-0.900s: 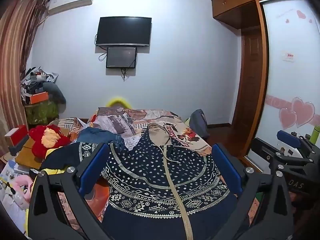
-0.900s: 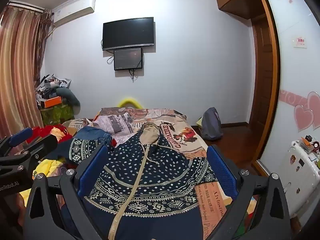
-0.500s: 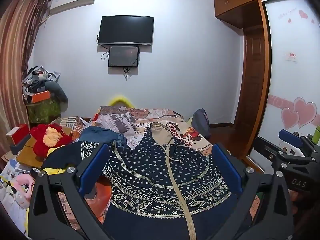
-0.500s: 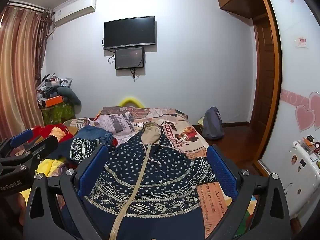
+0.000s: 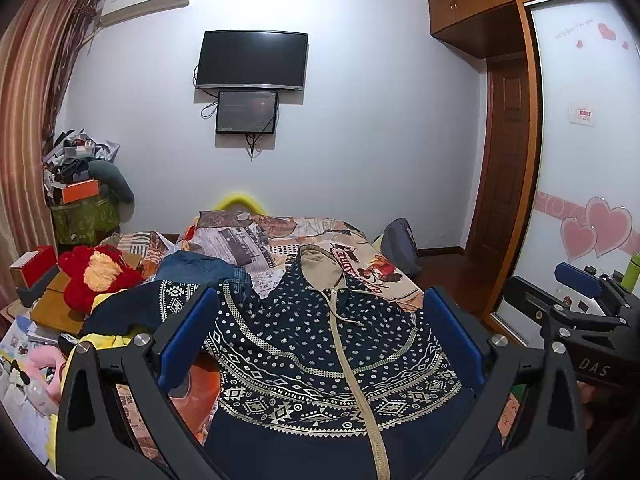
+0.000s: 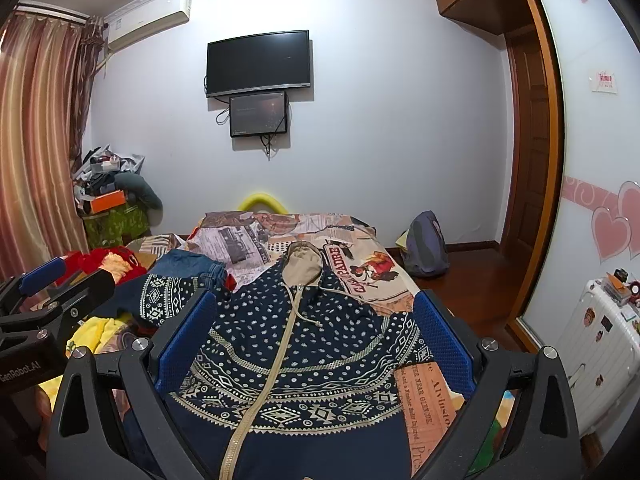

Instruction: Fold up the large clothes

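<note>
A navy zip hoodie (image 5: pixel 320 356) (image 6: pixel 296 360) with cream dots, patterned bands and a tan hood lies spread face up on the bed, its hood pointing at the far wall. One sleeve (image 5: pixel 160 304) stretches out to the left. My left gripper (image 5: pixel 320 344) hovers above the hoodie's chest, open, nothing between its blue pads. My right gripper (image 6: pixel 312 344) hangs open over the same garment, a little to the right. In the left wrist view the right gripper (image 5: pixel 576 320) sits at the right edge; in the right wrist view the left gripper (image 6: pixel 44 308) shows at the left edge.
The bed (image 5: pixel 280 236) has a printed cover. Folded jeans (image 5: pixel 200 268), a red plush toy (image 5: pixel 96 276) and yellow cloth lie on the left. A backpack (image 6: pixel 424 244) stands on the floor by the bed. A white suitcase (image 6: pixel 592 344) stands at the right, and a wardrobe and door beyond.
Both views have shifted slightly; the hoodie sits a touch lower and closer in frame. Both grippers stay open and hold nothing.
</note>
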A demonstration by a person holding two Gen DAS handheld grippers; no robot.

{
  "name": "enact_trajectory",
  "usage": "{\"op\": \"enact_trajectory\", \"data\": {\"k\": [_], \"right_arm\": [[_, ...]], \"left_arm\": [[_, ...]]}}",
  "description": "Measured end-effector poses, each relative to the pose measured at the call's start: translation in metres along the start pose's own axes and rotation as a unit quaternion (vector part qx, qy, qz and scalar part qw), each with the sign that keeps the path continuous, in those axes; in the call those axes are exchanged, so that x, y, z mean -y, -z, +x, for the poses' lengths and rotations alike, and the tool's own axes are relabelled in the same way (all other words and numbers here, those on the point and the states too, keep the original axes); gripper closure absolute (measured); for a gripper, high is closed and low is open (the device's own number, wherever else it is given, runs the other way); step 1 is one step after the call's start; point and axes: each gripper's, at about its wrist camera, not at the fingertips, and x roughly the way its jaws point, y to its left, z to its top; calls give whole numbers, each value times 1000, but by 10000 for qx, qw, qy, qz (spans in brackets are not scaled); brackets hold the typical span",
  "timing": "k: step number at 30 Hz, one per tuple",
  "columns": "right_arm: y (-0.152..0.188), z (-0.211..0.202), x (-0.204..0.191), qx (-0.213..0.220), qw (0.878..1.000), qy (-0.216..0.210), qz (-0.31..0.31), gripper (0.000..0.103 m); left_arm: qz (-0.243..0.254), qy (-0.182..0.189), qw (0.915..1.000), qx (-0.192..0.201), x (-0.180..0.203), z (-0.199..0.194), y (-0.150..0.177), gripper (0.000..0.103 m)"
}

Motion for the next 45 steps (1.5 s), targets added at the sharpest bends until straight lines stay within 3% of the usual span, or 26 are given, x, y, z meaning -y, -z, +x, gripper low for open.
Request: {"op": "enact_trajectory", "data": {"k": [45], "right_arm": [[-7,14,-9,-32,9998,-206,-62,5]], "left_arm": [[64,-197,9998,29,-9,8,0,0]]}}
